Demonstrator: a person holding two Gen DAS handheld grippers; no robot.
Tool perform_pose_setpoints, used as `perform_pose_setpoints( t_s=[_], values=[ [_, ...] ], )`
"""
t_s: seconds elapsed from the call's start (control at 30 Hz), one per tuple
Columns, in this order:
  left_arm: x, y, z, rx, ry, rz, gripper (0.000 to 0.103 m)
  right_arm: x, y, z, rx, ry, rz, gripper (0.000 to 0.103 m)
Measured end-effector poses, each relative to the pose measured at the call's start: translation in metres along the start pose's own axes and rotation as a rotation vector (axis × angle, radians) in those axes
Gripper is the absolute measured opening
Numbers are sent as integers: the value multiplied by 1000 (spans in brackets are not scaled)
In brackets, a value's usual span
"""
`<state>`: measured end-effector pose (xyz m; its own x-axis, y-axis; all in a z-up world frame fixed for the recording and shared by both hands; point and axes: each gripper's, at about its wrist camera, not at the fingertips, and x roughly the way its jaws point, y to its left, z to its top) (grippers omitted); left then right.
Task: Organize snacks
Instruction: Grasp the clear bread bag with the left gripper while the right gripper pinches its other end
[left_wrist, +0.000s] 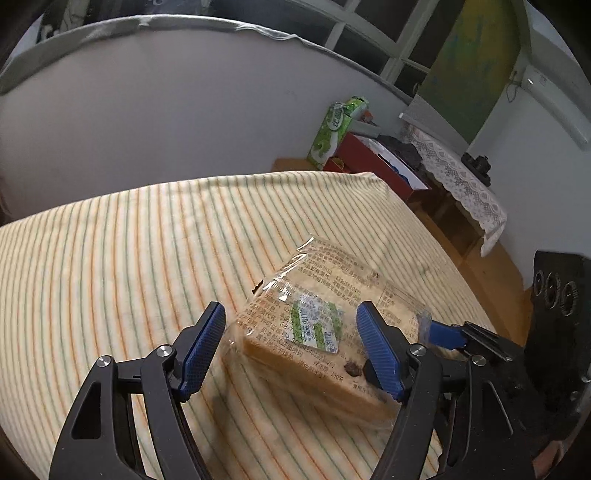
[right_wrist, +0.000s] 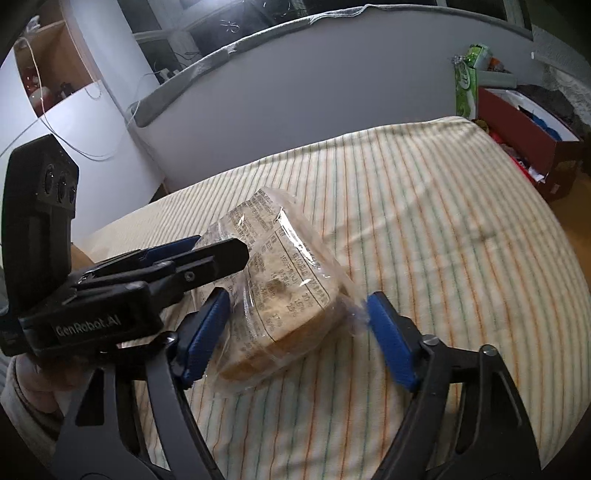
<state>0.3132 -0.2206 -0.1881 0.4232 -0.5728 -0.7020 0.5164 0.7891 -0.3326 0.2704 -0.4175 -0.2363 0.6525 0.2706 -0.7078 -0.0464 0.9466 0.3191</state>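
A clear plastic packet of sliced bread (left_wrist: 314, 332) with printed text and a green-and-white sticker lies on the striped bedsheet (left_wrist: 129, 258). My left gripper (left_wrist: 291, 347) is open, its blue pads on either side of the packet without pressing it. My right gripper (right_wrist: 295, 332) is also open and straddles the same packet (right_wrist: 284, 295) from the other side. The right gripper's blue fingertip (left_wrist: 443, 334) shows at the packet's right corner in the left wrist view. The left gripper's body (right_wrist: 110, 291) shows at the left of the right wrist view.
The bed's grey padded headboard (left_wrist: 184, 110) stands behind. To the right are a red box (left_wrist: 373, 162), a green-and-white pack (left_wrist: 332, 133) and a lace-covered stand (left_wrist: 461, 181) on a wooden floor. A white cabinet (right_wrist: 74, 122) with cables stands at the left.
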Motion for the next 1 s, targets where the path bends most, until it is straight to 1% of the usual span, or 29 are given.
perform_pose_setpoints(
  t_s=[0.1,0.27,0.37,0.43,0.47,0.5,0.53,0.57,0.63,0.7,0.77,0.87,1.0],
  values=[
    [-1,-4,-1,22,-3,11,68,-1,1,-2,4,-7,-1,75],
    [-3,-4,-1,24,-3,0,67,-6,5,-5,2,-12,-11,71],
    [-4,-6,-3,34,6,2,67,-8,-4,-5,39,2,16,71],
    [-3,-2,3,50,16,13,67,-7,-6,-6,57,14,11,77],
    [-2,0,6,51,11,23,72,-6,-5,-7,55,25,16,81],
    [1,3,8,56,16,22,78,-6,-4,-7,53,21,10,81],
    [3,5,10,56,14,24,82,-5,-4,-8,62,14,10,81],
    [5,6,11,53,13,29,84,-5,-5,-8,65,11,14,81],
    [9,4,10,55,18,-5,84,-3,-5,-8,69,1,16,79],
    [11,-5,6,86,26,-51,79,-3,-3,-8,60,1,17,74],
    [8,-13,3,103,8,-36,78,-5,-1,-8,57,-5,23,70],
    [2,-13,2,101,-5,-27,69,-13,0,-10,56,-24,24,67],
    [-14,-17,-3,86,-21,-16,67,-28,7,-14,48,-56,30,67]
  ],
)
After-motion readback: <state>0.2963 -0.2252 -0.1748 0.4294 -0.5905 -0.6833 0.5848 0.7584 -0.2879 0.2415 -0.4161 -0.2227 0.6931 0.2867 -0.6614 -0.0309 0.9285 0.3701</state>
